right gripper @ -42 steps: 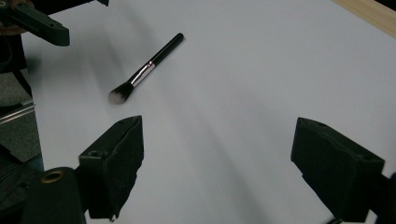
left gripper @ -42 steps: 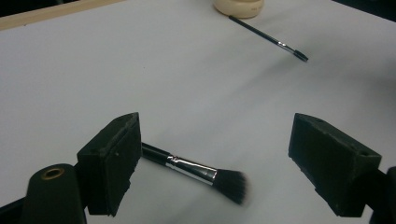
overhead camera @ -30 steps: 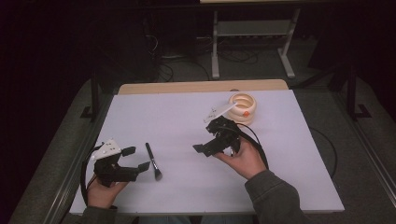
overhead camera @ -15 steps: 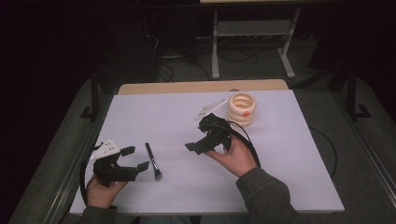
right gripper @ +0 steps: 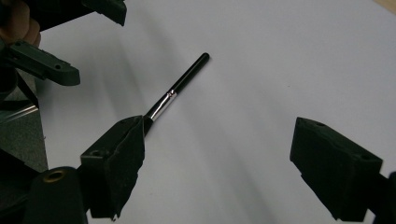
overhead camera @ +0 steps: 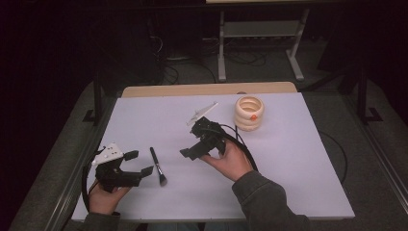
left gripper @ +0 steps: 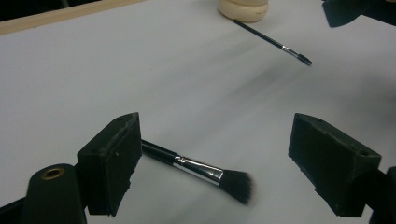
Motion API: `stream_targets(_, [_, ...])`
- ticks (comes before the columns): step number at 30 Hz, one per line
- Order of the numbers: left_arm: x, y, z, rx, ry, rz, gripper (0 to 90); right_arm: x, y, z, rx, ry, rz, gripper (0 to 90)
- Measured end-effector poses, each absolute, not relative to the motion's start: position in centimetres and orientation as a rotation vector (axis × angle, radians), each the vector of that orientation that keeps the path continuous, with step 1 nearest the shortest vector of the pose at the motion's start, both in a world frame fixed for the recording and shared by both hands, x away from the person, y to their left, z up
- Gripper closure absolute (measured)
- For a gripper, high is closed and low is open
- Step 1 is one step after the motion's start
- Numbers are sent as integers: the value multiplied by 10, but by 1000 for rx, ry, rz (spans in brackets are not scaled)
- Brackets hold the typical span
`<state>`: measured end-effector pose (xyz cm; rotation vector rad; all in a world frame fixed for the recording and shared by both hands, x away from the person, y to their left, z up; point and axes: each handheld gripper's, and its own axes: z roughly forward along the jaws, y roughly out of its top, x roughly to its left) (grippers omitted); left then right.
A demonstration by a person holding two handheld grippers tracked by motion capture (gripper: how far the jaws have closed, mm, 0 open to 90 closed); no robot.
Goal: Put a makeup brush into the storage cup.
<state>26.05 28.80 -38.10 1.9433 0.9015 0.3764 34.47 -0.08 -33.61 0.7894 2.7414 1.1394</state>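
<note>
The makeup brush [overhead camera: 157,166] is lying on the table [overhead camera: 298,159], just at three o'clock of the left gripper [overhead camera: 139,162], whose fingers are gaping apart. The right gripper [overhead camera: 192,139] is hovering at its two o'clock, fingers spread wide, holding nothing.

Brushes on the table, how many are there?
2. A thick brush lies just ahead of the open left gripper. A thin brush lies farther off, one end by the ring stack. Others may be hidden under the hands.
</note>
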Motion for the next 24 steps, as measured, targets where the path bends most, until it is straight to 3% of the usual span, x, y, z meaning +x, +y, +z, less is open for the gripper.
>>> stream_targets(24, [261, 293, -380, 1940, 905, 392, 172, 365, 67, -364, 806, 2825, 1075, 252])
